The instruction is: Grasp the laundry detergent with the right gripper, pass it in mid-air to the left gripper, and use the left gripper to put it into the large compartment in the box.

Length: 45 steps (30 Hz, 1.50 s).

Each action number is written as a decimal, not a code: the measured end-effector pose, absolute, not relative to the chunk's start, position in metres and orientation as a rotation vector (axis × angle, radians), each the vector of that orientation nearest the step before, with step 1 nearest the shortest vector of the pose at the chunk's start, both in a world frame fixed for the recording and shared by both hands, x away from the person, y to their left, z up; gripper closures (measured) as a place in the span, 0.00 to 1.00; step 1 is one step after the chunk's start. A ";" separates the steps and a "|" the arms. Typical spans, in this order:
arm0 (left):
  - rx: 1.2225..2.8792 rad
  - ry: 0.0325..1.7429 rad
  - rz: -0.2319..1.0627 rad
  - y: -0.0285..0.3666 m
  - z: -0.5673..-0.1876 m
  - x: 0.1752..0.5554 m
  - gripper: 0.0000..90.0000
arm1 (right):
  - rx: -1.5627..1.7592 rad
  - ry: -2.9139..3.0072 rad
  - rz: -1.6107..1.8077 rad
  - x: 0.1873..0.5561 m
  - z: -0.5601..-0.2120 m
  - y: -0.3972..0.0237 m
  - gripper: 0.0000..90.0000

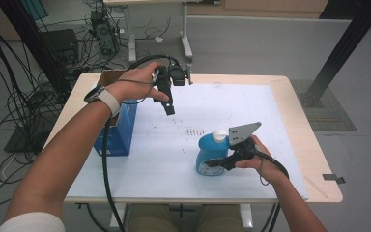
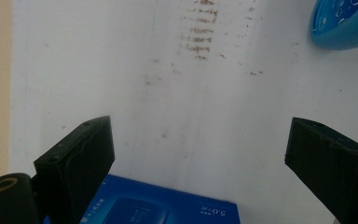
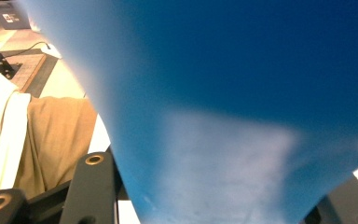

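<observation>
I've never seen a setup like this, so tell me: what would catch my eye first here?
Probably the blue bottle with a white cap, standing near the front of the white table and clamped by the right gripper. Next, the left gripper hangs open and empty in the air above the table's back left, beside a dark blue box standing at the left edge.

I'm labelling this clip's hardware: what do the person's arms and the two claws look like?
Both claws are black with two blocky jaws and brass-coloured rivets. The left claw trails a thick black cable; the right claw carries a grey three-cornered plate. The left wrist wears a watch on a pale band, and a white sleeve covers the upper arm.
</observation>
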<state>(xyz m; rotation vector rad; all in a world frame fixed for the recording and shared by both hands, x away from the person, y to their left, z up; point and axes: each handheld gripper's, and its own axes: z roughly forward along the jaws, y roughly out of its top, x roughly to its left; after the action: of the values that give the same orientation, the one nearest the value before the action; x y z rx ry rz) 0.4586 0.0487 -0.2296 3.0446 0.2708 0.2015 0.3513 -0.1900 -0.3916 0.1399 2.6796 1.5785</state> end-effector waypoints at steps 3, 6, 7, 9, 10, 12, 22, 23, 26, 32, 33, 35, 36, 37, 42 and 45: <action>3.044 0.261 0.190 0.048 -0.226 0.454 0.08 | 0.140 2.677 1.576 0.352 -0.385 -0.190 0.49; 3.040 0.257 0.189 0.048 -0.222 0.449 0.07 | 0.147 2.685 1.577 0.352 -0.380 -0.190 0.49; 3.034 0.256 0.186 0.048 -0.221 0.447 0.07 | 0.148 2.688 1.576 0.352 -0.378 -0.190 0.49; 3.029 0.255 0.188 0.048 -0.218 0.444 0.07 | 0.153 2.701 1.569 0.353 -0.375 -0.189 0.49; 3.029 0.253 0.187 0.048 -0.217 0.442 0.07 | 0.154 2.702 1.564 0.353 -0.373 -0.188 0.49; 3.030 0.247 0.188 0.047 -0.215 0.439 0.07 | 0.149 2.701 1.562 0.353 -0.370 -0.188 0.49; 3.021 0.201 0.170 0.044 -0.201 0.416 0.06 | 0.148 2.695 1.548 0.354 -0.356 -0.184 0.49; 3.019 0.198 0.172 0.044 -0.200 0.415 0.06 | 0.146 2.695 1.549 0.355 -0.355 -0.183 0.49; 3.016 0.184 0.165 0.043 -0.197 0.410 0.06 | 0.148 2.697 1.541 0.355 -0.353 -0.182 0.49; 3.007 0.174 0.138 0.042 -0.189 0.402 0.06 | 0.145 2.698 1.534 0.356 -0.349 -0.177 0.49; 3.003 0.170 0.137 0.042 -0.188 0.400 0.06 | 0.144 2.697 1.535 0.356 -0.349 -0.176 0.49; 3.005 0.157 0.126 0.040 -0.185 0.397 0.06 | 0.146 2.697 1.536 0.357 -0.348 -0.175 0.49; 3.007 0.155 0.124 0.040 -0.184 0.395 0.06 | 0.145 2.699 1.533 0.358 -0.347 -0.175 0.49; 3.009 0.150 0.122 0.039 -0.184 0.394 0.06 | 0.146 2.700 1.528 0.358 -0.347 -0.174 0.49; 3.009 0.126 0.110 0.035 -0.181 0.387 0.06 | 0.151 2.700 1.518 0.360 -0.345 -0.171 0.49; 3.010 0.111 0.094 0.031 -0.180 0.383 0.06 | 0.153 2.700 1.515 0.359 -0.343 -0.169 0.49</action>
<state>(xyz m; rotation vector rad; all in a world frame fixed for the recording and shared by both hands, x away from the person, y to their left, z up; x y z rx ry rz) 0.3831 0.0307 -0.1803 3.0104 0.1115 0.0943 0.3594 -0.1691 -0.3432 0.1528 2.7005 1.5149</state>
